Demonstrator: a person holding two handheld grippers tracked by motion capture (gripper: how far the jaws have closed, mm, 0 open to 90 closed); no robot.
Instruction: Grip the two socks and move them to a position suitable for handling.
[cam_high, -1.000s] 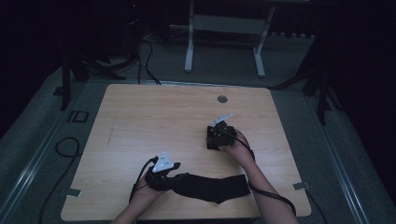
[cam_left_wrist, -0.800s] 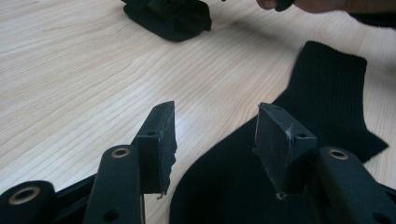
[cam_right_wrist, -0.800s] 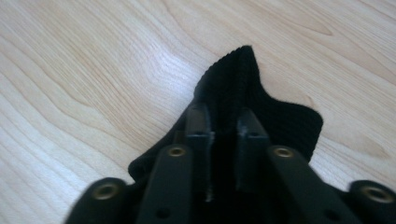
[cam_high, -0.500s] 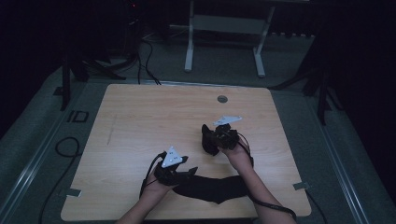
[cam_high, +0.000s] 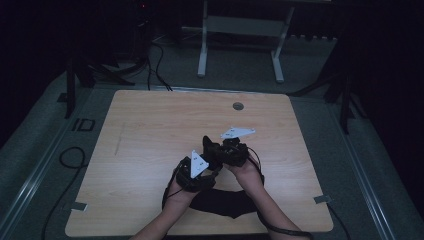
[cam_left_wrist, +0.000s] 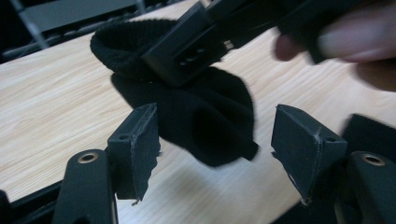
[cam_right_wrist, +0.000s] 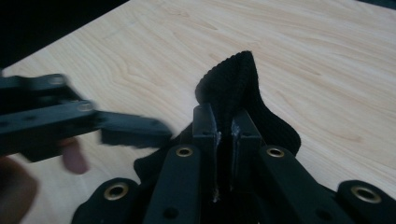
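Near edge of the table (cam_high: 150, 125): a dark cloth (cam_high: 222, 202) is lying flat between the person's forearms. Just beyond it, the left gripper (cam_left_wrist: 215, 140) is holding its jaws spread; they have just been opening, and the hanging end of a black ribbed sock (cam_left_wrist: 205, 116) is sitting between them untouched, probably so it can take a fresh hold. Farther on and slightly right, the right gripper (cam_right_wrist: 229, 126) is pinching the sock's cuff (cam_right_wrist: 233, 79) tight, jaws pressed together on the knit, lifting it off the wood so the fabric is dangling toward the left one.
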